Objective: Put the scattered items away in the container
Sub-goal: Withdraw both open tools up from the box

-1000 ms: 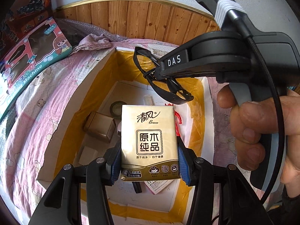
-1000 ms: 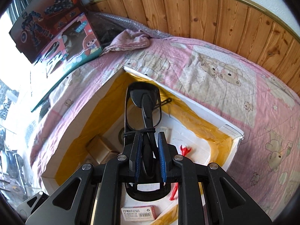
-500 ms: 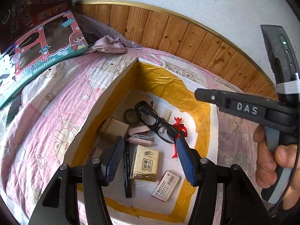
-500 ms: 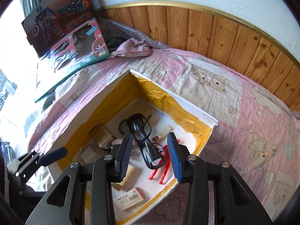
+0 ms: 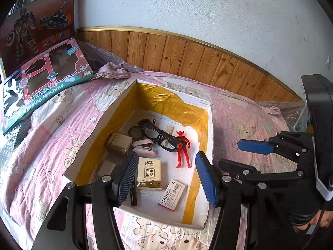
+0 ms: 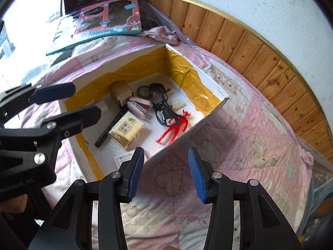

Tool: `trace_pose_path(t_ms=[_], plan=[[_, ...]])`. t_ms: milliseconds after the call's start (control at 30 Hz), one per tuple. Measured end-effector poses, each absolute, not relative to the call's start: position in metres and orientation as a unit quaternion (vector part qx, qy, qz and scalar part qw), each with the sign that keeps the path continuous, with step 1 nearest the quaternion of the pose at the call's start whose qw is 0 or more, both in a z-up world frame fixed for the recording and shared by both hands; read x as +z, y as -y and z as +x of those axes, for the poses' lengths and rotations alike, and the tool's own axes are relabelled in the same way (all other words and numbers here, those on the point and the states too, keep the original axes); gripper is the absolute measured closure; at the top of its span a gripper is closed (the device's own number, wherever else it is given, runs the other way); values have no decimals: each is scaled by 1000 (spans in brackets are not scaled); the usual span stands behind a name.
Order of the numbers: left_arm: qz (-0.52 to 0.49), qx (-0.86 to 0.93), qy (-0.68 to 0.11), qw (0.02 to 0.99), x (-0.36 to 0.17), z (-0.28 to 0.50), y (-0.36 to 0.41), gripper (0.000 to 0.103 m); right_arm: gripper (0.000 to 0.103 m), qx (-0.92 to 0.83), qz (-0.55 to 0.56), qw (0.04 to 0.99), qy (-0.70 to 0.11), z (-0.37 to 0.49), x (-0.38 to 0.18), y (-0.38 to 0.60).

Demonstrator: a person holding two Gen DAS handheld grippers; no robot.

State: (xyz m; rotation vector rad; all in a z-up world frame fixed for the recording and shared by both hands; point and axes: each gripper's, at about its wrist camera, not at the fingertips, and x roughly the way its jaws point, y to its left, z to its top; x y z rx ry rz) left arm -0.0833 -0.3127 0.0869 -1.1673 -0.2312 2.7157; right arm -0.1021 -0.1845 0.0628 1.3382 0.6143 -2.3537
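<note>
A white cardboard box lined with yellow tape lies on the pink quilt. Inside it are a gold tissue pack, black glasses, a red toy figure, a pink stapler, a staple box, a brown box, a tape roll and a black pen. My left gripper hovers open above the box's near end, empty. My right gripper is open over the quilt beside the box, empty.
Two toy boxes lean at the back left by a crumpled pink cloth. Wood panelling runs along the wall behind the bed. Bare quilt stretches right of the box.
Both grippers opened and let go: the tissue pack and the glasses dropped into the box. Both grippers then pulled up and back, the right one moving off to the box's right side.
</note>
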Motion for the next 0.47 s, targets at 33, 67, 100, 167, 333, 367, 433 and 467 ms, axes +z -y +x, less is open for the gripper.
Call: trace_pose_path(t_ms=[33,67,100,167,333,367,433,467], plan=[[-390,913,81,90,87,-79,313,44,52,-827,484,187,-218,-96,60,184],[-389,913,85,92,87,-75,314,44,51,-818,496,198,-212,-90,56,183],[-386,914,90,91,88,-70,315,44,51,-811,507,207,-206,-85,53,182],[-380,916,95,91,90,-63,318,44,51,-802,523,216,-195,-76,47,179],[-370,919,108,89,93,-49,326,44,52,-802,524,227,-176,-61,48,178],[-369,918,111,88,93,-47,328,44,52,-804,520,226,-180,-58,50,180],[-370,917,118,86,92,-44,332,44,52,-808,511,224,-190,-55,55,186],[-370,917,121,85,91,-44,333,44,52,-810,508,221,-194,-54,57,188]])
